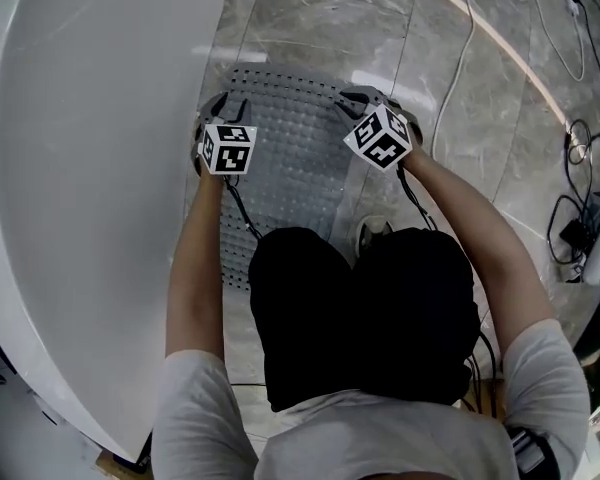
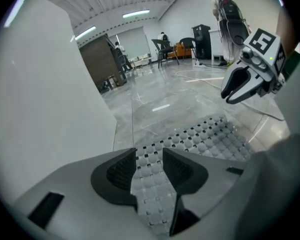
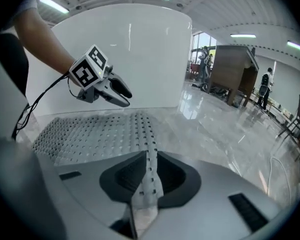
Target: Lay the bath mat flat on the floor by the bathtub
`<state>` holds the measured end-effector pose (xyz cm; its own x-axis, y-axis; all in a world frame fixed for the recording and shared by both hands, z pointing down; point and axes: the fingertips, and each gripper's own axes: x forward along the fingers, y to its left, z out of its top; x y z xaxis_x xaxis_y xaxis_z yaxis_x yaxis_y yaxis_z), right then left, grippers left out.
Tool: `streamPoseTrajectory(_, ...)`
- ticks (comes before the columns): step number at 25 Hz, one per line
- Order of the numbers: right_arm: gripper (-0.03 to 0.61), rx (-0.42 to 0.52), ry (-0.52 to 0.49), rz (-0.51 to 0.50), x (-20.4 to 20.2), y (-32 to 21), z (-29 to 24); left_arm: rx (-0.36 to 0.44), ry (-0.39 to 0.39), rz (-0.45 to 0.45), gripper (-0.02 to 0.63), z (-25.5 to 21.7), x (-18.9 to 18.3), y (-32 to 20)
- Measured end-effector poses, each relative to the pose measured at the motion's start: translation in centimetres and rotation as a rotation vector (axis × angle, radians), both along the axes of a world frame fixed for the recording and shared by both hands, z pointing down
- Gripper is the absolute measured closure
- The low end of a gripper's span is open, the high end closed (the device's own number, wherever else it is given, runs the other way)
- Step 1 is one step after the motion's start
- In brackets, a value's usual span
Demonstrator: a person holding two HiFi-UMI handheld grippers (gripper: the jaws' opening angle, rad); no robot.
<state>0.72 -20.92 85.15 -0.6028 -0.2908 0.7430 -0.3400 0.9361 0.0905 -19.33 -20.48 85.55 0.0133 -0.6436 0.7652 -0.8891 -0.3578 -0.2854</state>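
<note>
The grey studded bath mat lies spread on the marble floor beside the white bathtub. My left gripper holds the mat's far left corner, close to the tub wall. In the left gripper view the mat runs between the jaws of my left gripper, which is shut on it. My right gripper holds the far right corner. In the right gripper view a thin strip of mat is pinched in my right gripper. The near end of the mat is hidden under the person's head.
The bathtub rises directly left of the mat. Black and white cables trail over the floor at the right. A brown cabinet and chairs stand far off across the open hall.
</note>
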Motion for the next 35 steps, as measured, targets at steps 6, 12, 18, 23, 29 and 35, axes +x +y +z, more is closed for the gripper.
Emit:
streamPoseTrajectory(6,0.571,-0.025,-0.148,0.043,-2.3,-0.1,-7.0,-0.09,0.074,0.007,0.492,-2.0,2.7,2.7)
streamPoseTrajectory(12,0.572,-0.138,-0.135,0.064,-0.6,3.6,-13.2,-0.106,0.285,-0.083,0.602,-10.1,5.4,7.8)
streamPoseTrajectory(18,0.572,-0.171,-0.089,0.004,-1.1,6.8,-24.0,-0.087,0.4,-0.164,0.602,-22.6,6.8,9.4)
streamPoseTrajectory(23,0.572,-0.209,-0.133,0.144,-2.0,7.1,-34.6,-0.033,0.482,-0.21,0.603,-33.3,9.1,10.7)
streamPoseTrajectory(29,0.572,-0.178,-0.18,0.177,-3.0,9.1,-45.9,0.055,0.503,-0.388,0.603,-43.9,9.2,13.2)
streamPoseTrajectory(35,0.572,-0.161,-0.209,0.118,-3.3,13.2,-54.7,0.122,0.517,-0.483,0.603,-53.6,9.0,17.6)
